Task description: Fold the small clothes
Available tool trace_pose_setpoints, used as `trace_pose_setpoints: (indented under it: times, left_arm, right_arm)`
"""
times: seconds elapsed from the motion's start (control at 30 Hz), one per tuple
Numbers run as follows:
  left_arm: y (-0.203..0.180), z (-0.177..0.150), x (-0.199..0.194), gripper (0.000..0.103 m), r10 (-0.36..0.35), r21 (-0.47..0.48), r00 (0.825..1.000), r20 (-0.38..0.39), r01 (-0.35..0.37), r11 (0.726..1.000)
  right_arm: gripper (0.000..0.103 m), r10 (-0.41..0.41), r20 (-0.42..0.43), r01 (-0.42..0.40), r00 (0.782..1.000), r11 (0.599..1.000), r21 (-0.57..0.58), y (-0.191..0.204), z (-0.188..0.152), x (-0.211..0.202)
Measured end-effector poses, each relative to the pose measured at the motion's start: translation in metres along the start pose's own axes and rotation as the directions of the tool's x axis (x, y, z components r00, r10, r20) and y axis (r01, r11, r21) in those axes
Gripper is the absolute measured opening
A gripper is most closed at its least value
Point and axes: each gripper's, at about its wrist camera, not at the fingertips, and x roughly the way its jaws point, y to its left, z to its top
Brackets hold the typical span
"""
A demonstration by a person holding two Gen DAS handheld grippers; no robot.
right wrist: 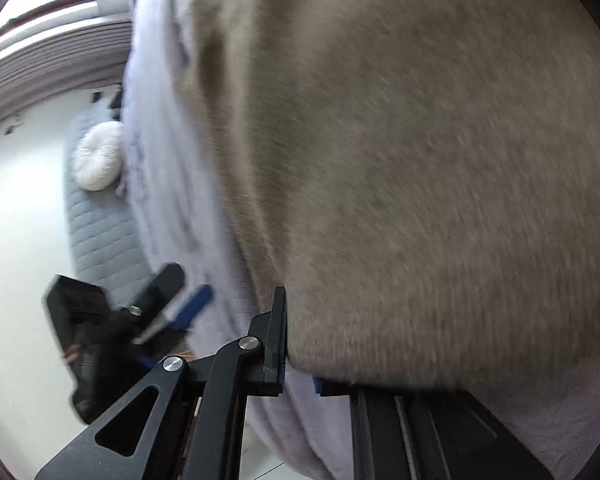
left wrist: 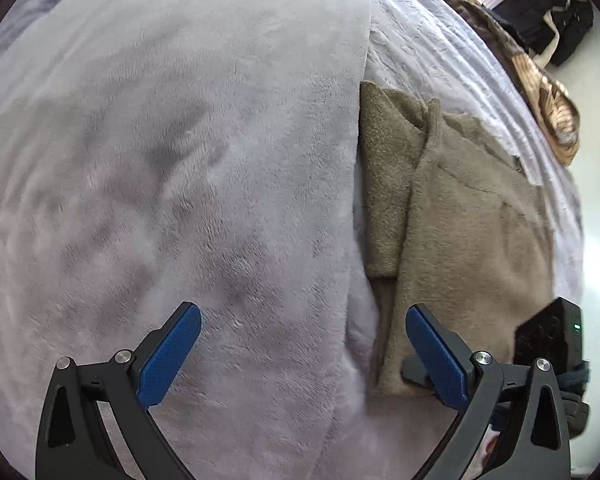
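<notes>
One tan sweater lies pinched in the right claw; left claw gapes empty.

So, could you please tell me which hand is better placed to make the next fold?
Probably the right: its tool is already closed on the edge of the tan garment, while the left tool hangs open over the grey blanket.

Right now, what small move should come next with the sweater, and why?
Probably lift the right hand-held gripper and carry that edge across: it looks shut on the brown sweater edge, while the left hand-held gripper is open over the blanket.
</notes>
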Motion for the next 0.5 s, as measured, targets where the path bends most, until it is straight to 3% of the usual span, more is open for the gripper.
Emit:
trace_pose_setpoints:
  times: [0.03, 0.1, 0.33, 0.5]
  left_arm:
    - [0.000, 0.000, 0.000, 0.103, 0.006, 0.007, 1.000, 0.002, -0.006, 1.000]
    - [-0.002, 0.001, 0.004, 0.103, 0.005, 0.015, 1.000, -0.010, -0.005, 1.000]
    - [-0.010, 0.003, 0.011, 0.103, -0.018, 0.022, 0.999, -0.032, 0.018, 1.000]
    - [-0.015, 0.001, 0.009, 0.103, -0.018, 0.009, 0.999, -0.028, 0.018, 1.000]
  right_arm:
    - [0.033, -0.002, 0.002, 0.002, 1.000, 1.000, 0.012, -0.001, -0.001, 0.000]
    - [0.053, -0.007, 0.007, 0.007, 1.000, 1.000, 0.021, -0.002, -0.004, -0.004]
    - [0.054, 0.022, 0.100, -0.030, 0.995, 0.997, 0.073, -0.014, -0.006, -0.035]
    - [0.054, 0.065, 0.106, -0.077, 0.992, 0.990, 0.118, -0.036, -0.003, -0.046]
